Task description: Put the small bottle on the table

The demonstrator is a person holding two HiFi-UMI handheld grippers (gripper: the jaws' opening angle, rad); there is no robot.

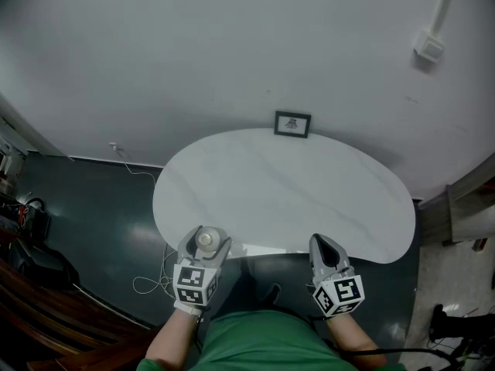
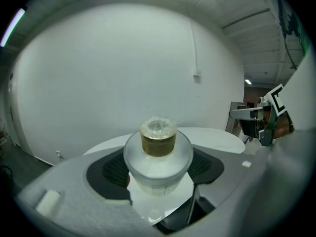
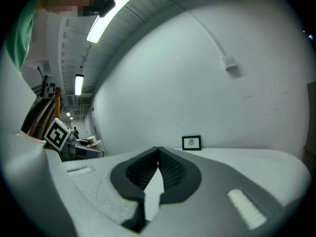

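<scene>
A small frosted bottle with a brownish neck and clear cap sits upright between the jaws of my left gripper, whose dark pads press its sides. In the head view that left gripper holds the bottle at the near left edge of the white oval table. My right gripper hovers at the table's near right edge. Its jaws meet at the tips in the right gripper view, with nothing between them.
A small framed picture stands at the table's far edge against the white wall. A white cable lies on the dark floor to the left. Dark furniture and clutter crowd the far left.
</scene>
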